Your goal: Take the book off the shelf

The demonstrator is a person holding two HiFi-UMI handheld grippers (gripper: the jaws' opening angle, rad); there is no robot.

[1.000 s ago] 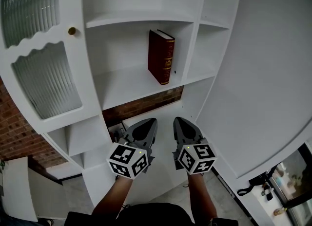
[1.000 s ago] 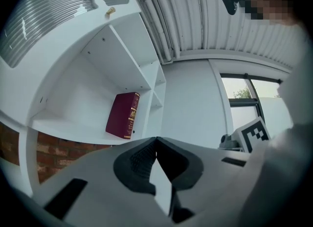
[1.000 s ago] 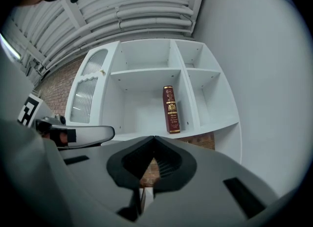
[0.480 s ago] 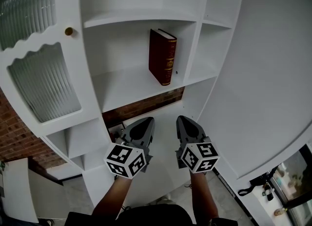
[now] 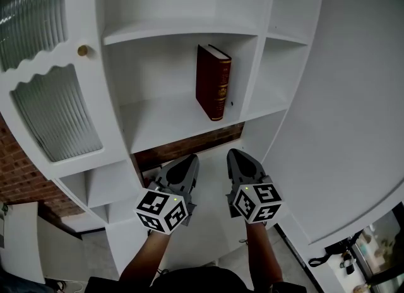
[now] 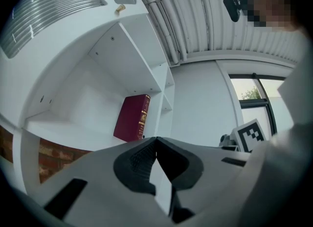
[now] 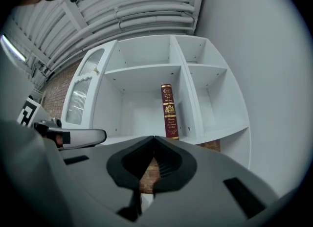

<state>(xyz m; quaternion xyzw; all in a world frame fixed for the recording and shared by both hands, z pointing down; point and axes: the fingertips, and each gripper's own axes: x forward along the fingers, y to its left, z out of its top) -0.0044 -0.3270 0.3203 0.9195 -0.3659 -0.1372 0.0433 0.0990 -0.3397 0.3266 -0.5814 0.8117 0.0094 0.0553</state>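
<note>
A dark red book [image 5: 213,81] with gold lettering stands upright on a white shelf [image 5: 170,118], leaning against the right divider of its compartment. It also shows in the left gripper view as the book [image 6: 133,124] and in the right gripper view as the book [image 7: 169,111]. My left gripper [image 5: 190,158] and my right gripper [image 5: 232,155] hang side by side below the shelf, well short of the book. Both are shut with nothing between the jaws.
The white bookcase has a cabinet door with ribbed glass [image 5: 57,115] and a brass knob [image 5: 83,50] at the left. Narrow side compartments [image 5: 284,58] sit right of the book. A brick strip [image 5: 189,145] runs under the shelf. A plain white wall [image 5: 353,115] is on the right.
The view has shifted slightly, so the book and shelf sit a little further right and lower. Both grippers stay about where they were, still shut.
</note>
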